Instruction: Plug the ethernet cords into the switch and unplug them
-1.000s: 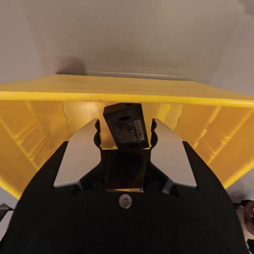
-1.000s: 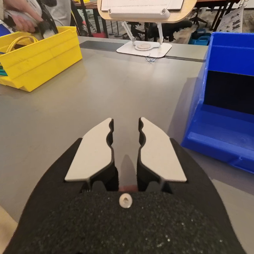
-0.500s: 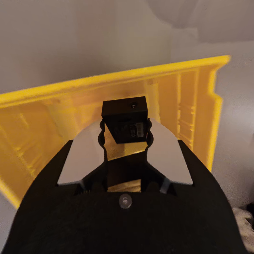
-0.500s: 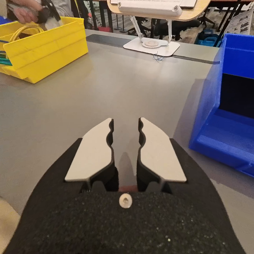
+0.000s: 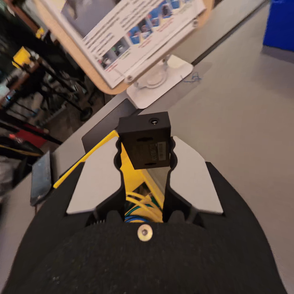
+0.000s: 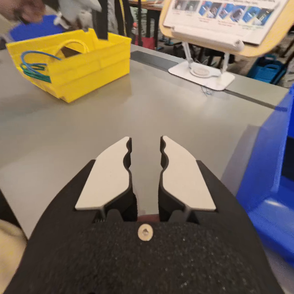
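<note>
Pinching a small black switch (image 5: 144, 141) between their grey fingertips, the left tongs (image 5: 145, 150) hold it in the air above a yellow bin (image 5: 135, 178), whose yellow, green and blue ethernet cords (image 5: 140, 205) show through the gap below. In the right wrist view the same yellow bin (image 6: 89, 70) sits at ten o'clock on the grey surface (image 6: 143, 114), cords looping over its rim. The right tongs (image 6: 146, 141) hover low over that surface, spread apart with nothing between them. A blue bin (image 6: 270, 183) stands at three o'clock, just beside them. At one o'clock a white stand (image 6: 202, 76) carries a tilted board with a printed sheet (image 6: 222, 17); a bit of blue thread (image 6: 206, 92) lies by its base. Beyond the surface's far edge the room is blurred: dark chair legs, other tables and blue containers at twelve.
</note>
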Demonstrator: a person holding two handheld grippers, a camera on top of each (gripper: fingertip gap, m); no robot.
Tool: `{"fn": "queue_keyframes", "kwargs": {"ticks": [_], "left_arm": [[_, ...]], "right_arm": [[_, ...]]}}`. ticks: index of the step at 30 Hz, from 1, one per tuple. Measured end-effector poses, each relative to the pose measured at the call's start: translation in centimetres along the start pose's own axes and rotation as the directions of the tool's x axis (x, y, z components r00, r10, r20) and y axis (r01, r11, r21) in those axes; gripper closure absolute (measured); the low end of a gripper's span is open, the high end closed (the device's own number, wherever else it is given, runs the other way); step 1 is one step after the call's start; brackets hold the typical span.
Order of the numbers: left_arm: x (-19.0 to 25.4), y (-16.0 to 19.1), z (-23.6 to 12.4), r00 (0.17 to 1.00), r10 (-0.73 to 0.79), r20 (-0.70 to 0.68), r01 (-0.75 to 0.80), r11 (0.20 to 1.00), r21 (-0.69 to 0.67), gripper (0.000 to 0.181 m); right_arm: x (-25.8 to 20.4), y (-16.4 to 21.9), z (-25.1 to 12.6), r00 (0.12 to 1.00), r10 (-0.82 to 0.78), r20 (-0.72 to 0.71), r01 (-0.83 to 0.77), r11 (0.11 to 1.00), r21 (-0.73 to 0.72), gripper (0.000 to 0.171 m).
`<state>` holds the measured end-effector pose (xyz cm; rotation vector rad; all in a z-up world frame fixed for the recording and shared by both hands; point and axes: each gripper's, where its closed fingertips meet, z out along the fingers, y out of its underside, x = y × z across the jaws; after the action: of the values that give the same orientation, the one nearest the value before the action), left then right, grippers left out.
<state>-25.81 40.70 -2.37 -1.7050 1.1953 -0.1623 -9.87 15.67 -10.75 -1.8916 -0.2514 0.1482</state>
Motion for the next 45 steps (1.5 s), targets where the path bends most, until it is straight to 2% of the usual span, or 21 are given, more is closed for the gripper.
{"fn": "queue_keyframes", "kwargs": {"ticks": [5,8,12,19,22,25,27,29,31,33,36,39,41,43,45], "left_arm": [[9.0,-0.8,-0.8,0.964,0.258,0.061,-0.263,0.961,0.083,0.124],[13.2,-1.1,-1.5,0.886,0.433,0.168,-0.453,0.886,0.101,0.124],[17.5,-0.9,-2.4,0.776,0.584,0.239,-0.618,0.780,0.101,0.124],[19.5,-2.1,-3.5,0.652,0.671,0.354,-0.737,0.671,0.084,0.124],[20.2,-2.4,-3.6,0.551,0.715,0.430,-0.799,0.600,0.026,0.125],[20.9,-2.3,-3.4,0.482,0.743,0.463,-0.841,0.541,0.007,0.124],[21.1,-2.3,-3.4,0.418,0.762,0.495,-0.870,0.492,-0.022,0.124],[21.3,-2.2,-3.2,0.389,0.775,0.498,-0.884,0.465,-0.033,0.124],[21.5,-1.8,-3.3,0.420,0.768,0.483,-0.874,0.487,-0.015,0.127],[21.3,-1.1,-3.7,0.481,0.745,0.462,-0.846,0.532,0.023,0.145],[20.6,0.8,-4.5,0.594,0.695,0.405,-0.781,0.618,0.087,0.148],[20.2,3.4,-4.1,0.804,0.564,0.187,-0.589,0.797,0.132,0.149],[19.7,4.4,-3.9,0.913,0.407,0.018,-0.406,0.906,0.123,0.140],[19.4,4.0,-4.4,0.956,0.270,-0.119,-0.251,0.956,0.152,0.134],[19.4,3.1,-5.3,0.950,0.224,-0.217,-0.181,0.963,0.201,0.132]], "right_arm": [[-1.5,-5.1,2.6,0.971,0.028,0.239,-0.008,0.996,-0.086,0.133],[-1.9,-7.6,4.5,0.940,0.069,0.334,-0.051,0.997,-0.063,0.131],[-3.6,-8.0,6.4,0.888,0.108,0.447,-0.084,0.994,-0.074,0.127],[-5.4,-5.6,8.5,0.913,-0.038,0.407,0.075,0.994,-0.076,0.125],[-5.7,-5.6,8.8,0.913,-0.098,0.396,0.123,0.992,-0.037,0.134],[-5.3,-4.7,9.0,0.912,-0.100,0.398,0.131,0.990,-0.053,0.127],[-5.6,-4.7,8.8,0.903,-0.118,0.412,0.137,0.990,-0.016,0.140],[-5.2,-4.5,8.9,0.912,-0.177,0.371,0.184,0.983,0.018,0.141],[-5.1,-4.2,8.8,0.908,-0.191,0.372,0.197,0.980,0.025,0.142],[-4.3,-3.8,8.8,0.916,-0.201,0.347,0.208,0.978,0.015,0.141],[-2.7,-3.7,8.1,0.924,-0.195,0.328,0.193,0.980,0.037,0.142],[-2.0,-3.2,7.3,0.898,-0.335,0.285,0.329,0.942,0.071,0.142],[-2.2,-2.5,7.2,0.862,-0.421,0.283,0.424,0.904,0.052,0.142],[-2.8,-1.7,7.2,0.822,-0.477,0.312,0.489,0.871,0.046,0.142],[-4.1,-0.5,7.1,0.779,-0.485,0.398,0.519,0.854,0.025,0.142]]}}
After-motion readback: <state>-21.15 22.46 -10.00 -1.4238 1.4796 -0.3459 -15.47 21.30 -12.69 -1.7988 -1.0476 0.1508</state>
